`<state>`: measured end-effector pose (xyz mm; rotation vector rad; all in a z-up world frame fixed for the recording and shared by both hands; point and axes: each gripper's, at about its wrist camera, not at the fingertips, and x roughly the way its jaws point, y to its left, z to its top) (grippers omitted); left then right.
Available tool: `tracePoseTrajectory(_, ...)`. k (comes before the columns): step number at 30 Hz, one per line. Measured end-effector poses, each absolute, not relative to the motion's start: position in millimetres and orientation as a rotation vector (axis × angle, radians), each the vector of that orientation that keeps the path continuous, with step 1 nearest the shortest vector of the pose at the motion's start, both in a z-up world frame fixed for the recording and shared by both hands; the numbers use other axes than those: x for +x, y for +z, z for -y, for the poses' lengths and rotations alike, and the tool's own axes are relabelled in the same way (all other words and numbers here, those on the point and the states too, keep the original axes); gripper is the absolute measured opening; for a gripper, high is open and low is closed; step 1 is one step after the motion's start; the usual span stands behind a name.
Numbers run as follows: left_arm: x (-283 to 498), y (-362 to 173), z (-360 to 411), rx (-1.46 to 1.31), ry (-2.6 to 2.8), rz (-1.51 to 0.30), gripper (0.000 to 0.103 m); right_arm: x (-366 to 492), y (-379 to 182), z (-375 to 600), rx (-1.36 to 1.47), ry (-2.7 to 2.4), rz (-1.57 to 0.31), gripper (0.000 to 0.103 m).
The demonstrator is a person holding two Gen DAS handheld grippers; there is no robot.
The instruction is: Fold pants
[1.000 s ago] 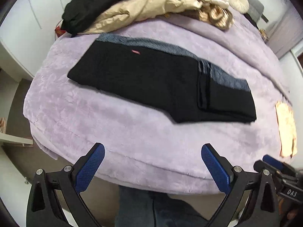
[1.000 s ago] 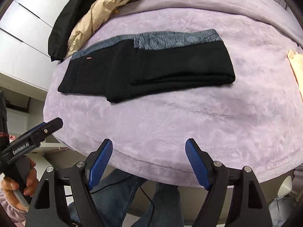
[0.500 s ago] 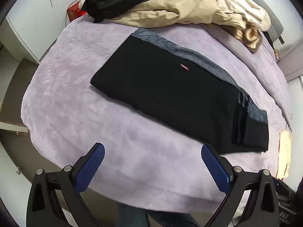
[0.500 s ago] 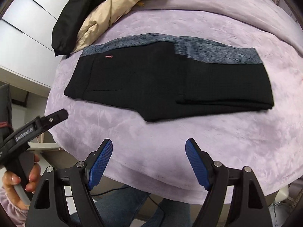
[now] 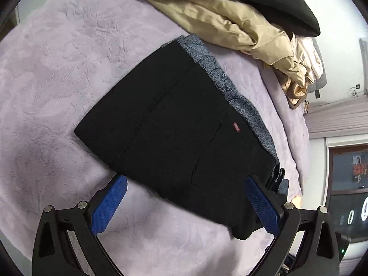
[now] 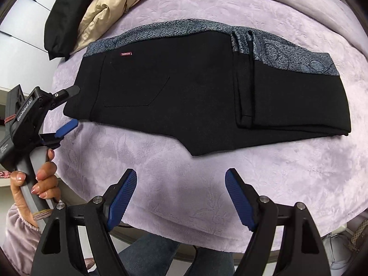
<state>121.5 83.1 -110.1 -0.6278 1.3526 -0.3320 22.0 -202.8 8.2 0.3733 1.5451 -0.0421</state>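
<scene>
Pants (image 6: pixel 195 96) lie flat on the bed (image 6: pixel 207 184), legs doubled back at right; left gripper (image 5: pixel 184 204) wide at the waist end, right gripper (image 6: pixel 180 197) wide and near, apparently ahead of another fold.

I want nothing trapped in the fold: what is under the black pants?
The pants lie flat on the purple blanket, which shows all around them. Their folded-over leg end rests on top. Whatever lies directly beneath the cloth is covered.
</scene>
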Motion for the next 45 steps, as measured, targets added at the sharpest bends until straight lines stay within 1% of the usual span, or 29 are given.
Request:
tracePoseTrajectory(4,119.8,-124.4,-79.9,-0.620,-0.309,-1.393,0.102,33.2,6.6,201.2,0.375,-0.019,-1.537,0.082)
tracePoseTrajectory(8,119.2,-109.8,-74.7,-0.614,-0.341,-1.365,0.102,54.0,33.1,207.9,0.384,0.039,-1.488,0.082)
tracePoseTrajectory(11,125.3,-101.4,-69.7,-0.595,-0.346,-1.348,0.102,76.3,74.2,221.9,0.447,0.133,-1.431,0.082)
tracePoseTrajectory(15,127.1,-110.0,-71.1,-0.607,-0.305,-1.375,0.102,118.4,151.7,249.1,0.577,0.267,-1.309,0.082)
tracePoseTrajectory(18,123.3,-112.1,-72.2,-0.578,-0.283,-1.381,0.102,147.3,211.6,256.0,0.512,0.297,-1.198,0.082)
tracePoseTrajectory(20,124.0,-120.1,-77.3,-0.597,-0.260,-1.392,0.102,166.3,232.3,252.3,0.437,0.297,-1.167,0.082)
tracePoseTrajectory(23,127.9,-133.1,-86.3,-0.688,-0.238,-1.390,0.102,183.9,223.1,238.7,0.346,0.262,-1.191,0.082)
tracePoseTrajectory(27,134.5,-130.9,-89.3,-0.752,-0.261,-1.343,0.102,191.9,152.2,217.3,0.376,0.304,-1.322,0.082)
tracePoseTrajectory(30,135.0,-108.1,-84.9,-0.740,-0.313,-1.281,0.102,185.8,111.0,201.8,0.376,0.318,-1.399,0.082)
tracePoseTrajectory(31,135.4,-99.7,-82.1,-0.727,-0.342,-1.245,0.102,184.8,105.1,197.2,0.365,0.324,-1.413,0.082)
tracePoseTrajectory(33,138.7,-101.1,-78.1,-0.706,-0.359,-1.234,0.102,189.3,99.2,190.5,0.316,0.334,-1.424,0.082)
tracePoseTrajectory(35,146.0,-120.2,-73.2,-0.669,-0.302,-1.300,0.102,200.2,102.6,185.7,0.277,0.340,-1.418,0.082)
tracePoseTrajectory(36,148.5,-129.0,-72.7,-0.661,-0.267,-1.324,0.092,210.7,106.2,182.0,0.255,0.344,-1.416,0.082)
tracePoseTrajectory(37,150.5,-135.3,-72.2,-0.630,-0.216,-1.348,0.078,219.4,108.0,177.5,0.239,0.355,-1.418,0.082)
tracePoseTrajectory(38,151.7,-136.7,-71.1,-0.590,-0.184,-1.359,0.073,230.2,110.2,168.7,0.213,0.376,-1.420,0.082)
tracePoseTrajectory(40,148.6,-128.7,-66.5,-0.506,-0.163,-1.328,0.056,247.0,110.1,149.9,0.160,0.412,-1.437,0.082)
tracePoseTrajectory(41,146.0,-121.5,-60.2,-0.434,-0.170,-1.297,0.053,257.3,104.8,135.0,0.124,0.434,-1.466,0.082)
tracePoseTrajectory(43,137.7,-104.2,-33.6,-0.184,-0.181,-1.208,0.045,271.1,88.6,108.8,0.067,0.452,-1.534,0.082)
tracePoseTrajectory(45,132.2,-97.6,-14.7,-0.042,-0.175,-1.163,0.043,283.0,59.6,76.3,0.005,0.471,-1.632,0.082)
